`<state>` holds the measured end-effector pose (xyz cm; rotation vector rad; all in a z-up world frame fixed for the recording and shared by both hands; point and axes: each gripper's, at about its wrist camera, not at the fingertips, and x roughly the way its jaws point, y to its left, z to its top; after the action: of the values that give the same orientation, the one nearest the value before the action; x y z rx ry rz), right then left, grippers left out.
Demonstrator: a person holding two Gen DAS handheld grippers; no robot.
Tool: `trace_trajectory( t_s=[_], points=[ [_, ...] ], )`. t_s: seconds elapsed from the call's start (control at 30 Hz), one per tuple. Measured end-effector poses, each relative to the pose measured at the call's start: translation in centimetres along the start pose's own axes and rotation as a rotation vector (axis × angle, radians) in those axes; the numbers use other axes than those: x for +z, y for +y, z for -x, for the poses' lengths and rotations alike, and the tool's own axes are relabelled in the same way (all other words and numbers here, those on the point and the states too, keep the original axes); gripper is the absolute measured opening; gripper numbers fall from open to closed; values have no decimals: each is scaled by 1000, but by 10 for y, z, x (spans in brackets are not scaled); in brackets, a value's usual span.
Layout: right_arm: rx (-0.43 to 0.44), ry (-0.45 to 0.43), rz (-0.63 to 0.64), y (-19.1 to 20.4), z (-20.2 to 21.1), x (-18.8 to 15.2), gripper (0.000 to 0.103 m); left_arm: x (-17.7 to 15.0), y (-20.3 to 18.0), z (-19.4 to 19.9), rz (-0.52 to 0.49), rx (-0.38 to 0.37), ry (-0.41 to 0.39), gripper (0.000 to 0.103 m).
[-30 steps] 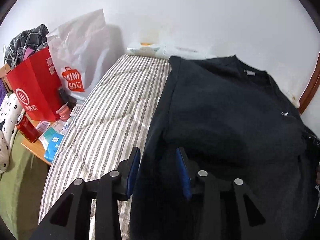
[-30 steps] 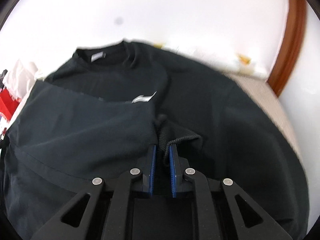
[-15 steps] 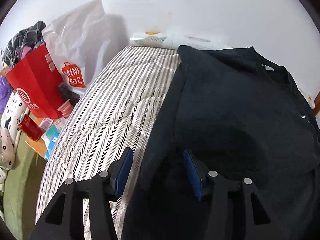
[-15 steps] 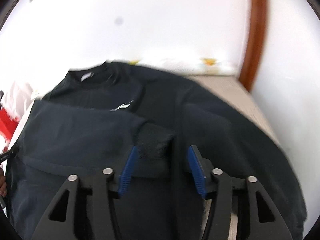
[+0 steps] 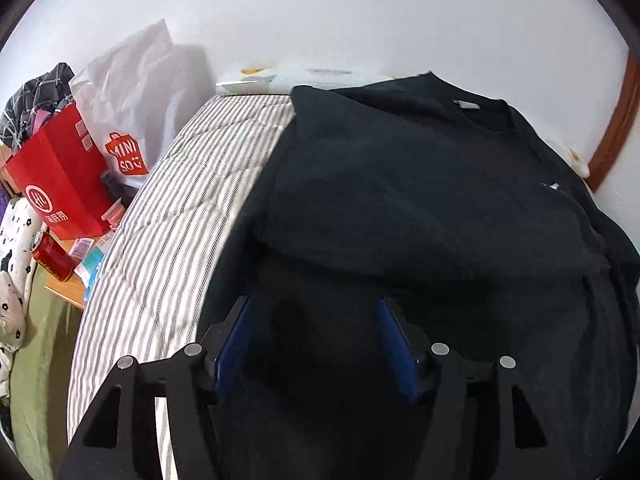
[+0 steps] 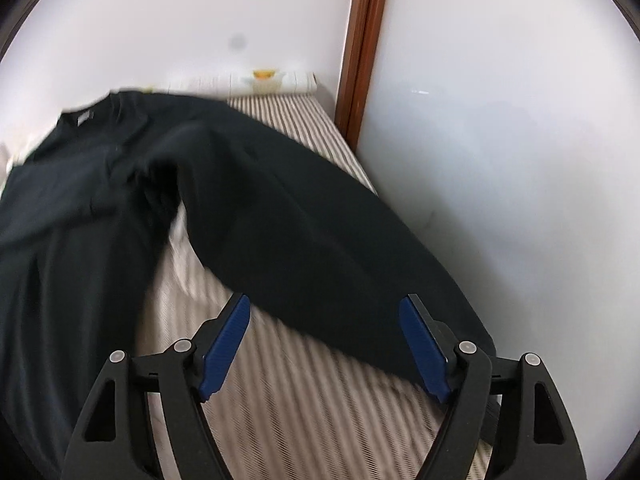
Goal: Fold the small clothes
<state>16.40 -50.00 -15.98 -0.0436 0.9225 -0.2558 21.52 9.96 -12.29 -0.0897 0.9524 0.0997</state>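
Black sweater (image 6: 100,208) spread on the striped bed (image 6: 304,392); its unfolded right sleeve (image 6: 304,248) runs far-left to near-right, ending just ahead of the right hand-held gripper (image 6: 324,344), jaws just opened, empty; left hand-held gripper (image 5: 316,344) released over the folded left side

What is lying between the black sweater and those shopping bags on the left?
Only bare striped bedding: in the left wrist view it runs between the black sweater and the red bag and white bag.
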Motion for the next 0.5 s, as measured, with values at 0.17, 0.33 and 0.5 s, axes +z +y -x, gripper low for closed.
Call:
trace_trajectory(
  t_s=[0.17, 0.33, 0.5],
  points=[
    [-33, 61, 1, -14, -24, -24, 77, -16, -3, 16, 1, 27, -13, 63],
    [-15, 32, -103, -31, -32, -27, 68, -27, 0, 19, -18, 74, -20, 63],
    [-97, 5, -64, -26, -30, -25, 13, -37, 14, 22, -2, 82, -26, 63]
  ],
)
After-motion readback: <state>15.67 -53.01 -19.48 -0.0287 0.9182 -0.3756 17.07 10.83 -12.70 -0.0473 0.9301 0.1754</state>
